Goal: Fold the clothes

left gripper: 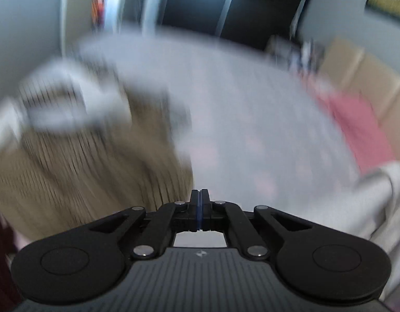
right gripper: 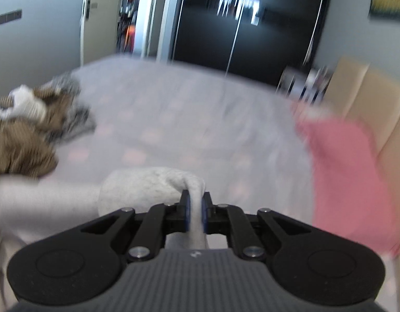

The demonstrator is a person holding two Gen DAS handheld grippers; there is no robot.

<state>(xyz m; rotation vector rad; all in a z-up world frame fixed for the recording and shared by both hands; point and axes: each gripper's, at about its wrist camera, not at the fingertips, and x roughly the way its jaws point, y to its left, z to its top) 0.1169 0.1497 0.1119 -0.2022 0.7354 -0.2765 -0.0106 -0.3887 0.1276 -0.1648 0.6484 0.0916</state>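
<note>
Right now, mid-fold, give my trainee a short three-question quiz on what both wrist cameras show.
1. True or false: the right gripper is shut on the white garment.
2. Multiple choice: the left gripper is A) open and empty, B) shut with nothing visible between its fingers, C) shut on pink cloth.
3. Fill in: in the right wrist view, the pink garment lies on the bed sheet to the ____ of the gripper.

Key: 1 true. 2 B. 3 right.
</note>
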